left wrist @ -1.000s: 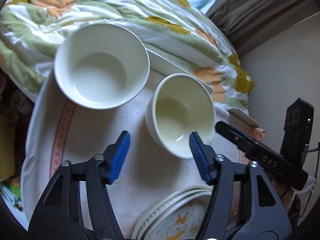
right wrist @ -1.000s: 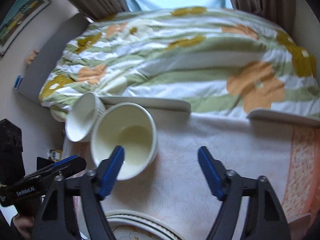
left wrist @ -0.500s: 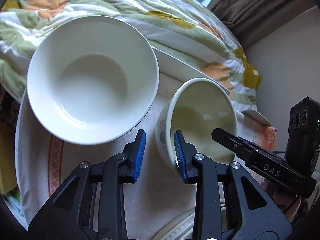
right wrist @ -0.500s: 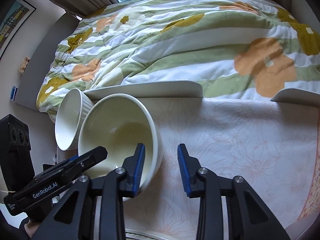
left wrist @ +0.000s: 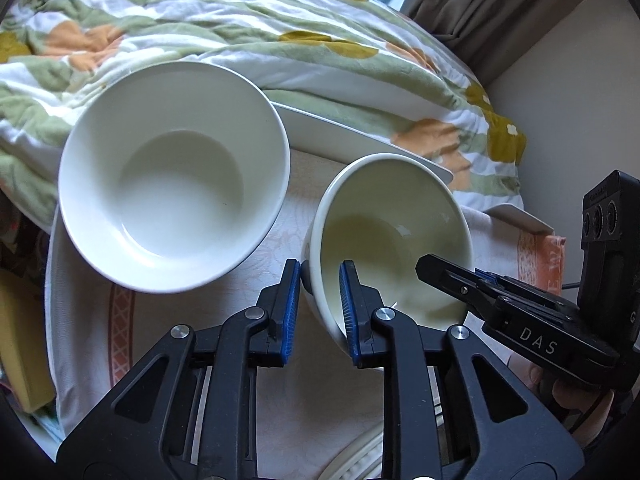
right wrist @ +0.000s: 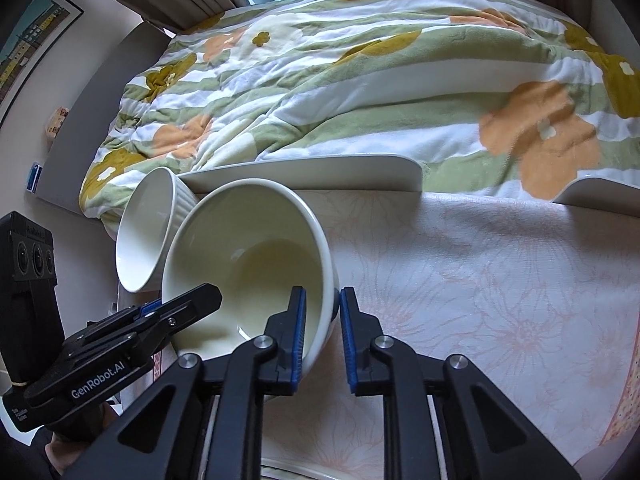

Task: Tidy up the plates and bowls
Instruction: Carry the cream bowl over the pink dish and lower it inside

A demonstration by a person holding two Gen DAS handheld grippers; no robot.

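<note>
On the pale floral tablecloth, a wide white ceramic bowl sits leftmost, beside it the tilted cream glazed bowl, whose rim the left gripper and right gripper each pinch closed on opposite sides.

Both grippers, wide open a second ago, are now clamped on the cream bowl: the left gripper pinches its left rim, the right gripper the opposite rim. The bowl, flat on the cloth before, now tilts. The white bowl looms larger in the left view.
</note>
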